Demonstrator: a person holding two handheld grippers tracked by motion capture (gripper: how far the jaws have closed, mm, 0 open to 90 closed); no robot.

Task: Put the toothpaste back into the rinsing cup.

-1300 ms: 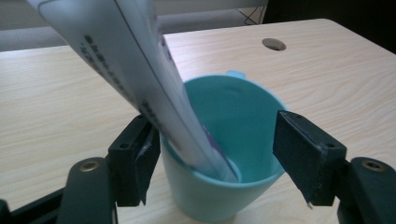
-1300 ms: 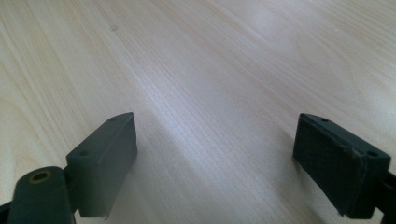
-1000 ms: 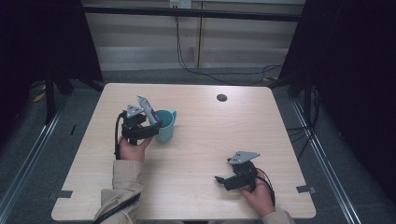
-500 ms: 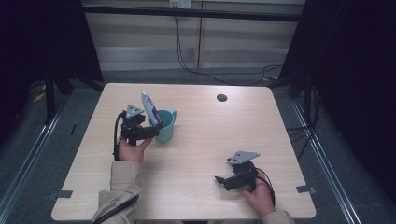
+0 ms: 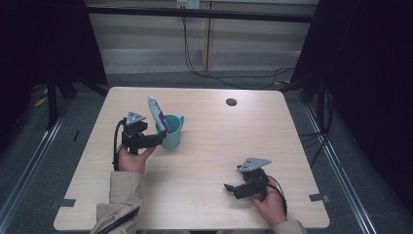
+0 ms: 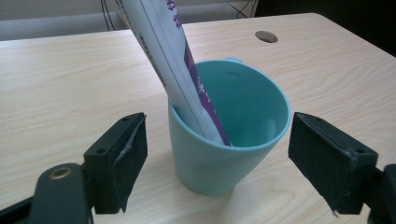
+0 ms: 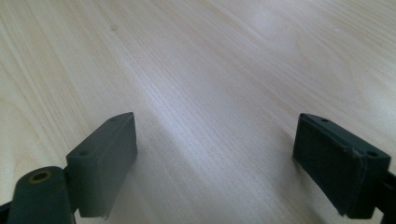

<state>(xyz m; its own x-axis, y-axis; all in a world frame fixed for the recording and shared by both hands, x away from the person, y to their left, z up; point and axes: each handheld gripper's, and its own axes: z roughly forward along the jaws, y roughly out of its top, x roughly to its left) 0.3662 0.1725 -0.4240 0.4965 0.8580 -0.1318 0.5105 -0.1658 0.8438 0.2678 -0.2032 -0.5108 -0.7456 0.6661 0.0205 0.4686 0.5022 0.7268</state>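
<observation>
A teal cup (image 5: 174, 136) (image 6: 233, 158) stands upright on the left half of the wooden table (image 5: 209, 146). A white and purple tube (image 5: 157, 113) (image 6: 163, 51) stands in it, leaning against the rim on the side toward my left hand. My left gripper (image 5: 158, 140) (image 6: 217, 154) lies level just before the cup; its jaws have just been opening and now stand wide on either side of it, pads clear of the wall. My right gripper (image 5: 229, 187) (image 7: 215, 154) rests open on the table near the front right, with bare wood between its jaws.
A round dark cable hole (image 5: 231, 102) (image 6: 266, 36) sits in the table toward the back right. Dark frame posts and cables stand beyond the far edge. Bare wood lies between the two hands.
The tube has swung from leaning over my left gripper to standing steeper in the cup, free of the jaws, which have spread apart. The right gripper has not moved.
</observation>
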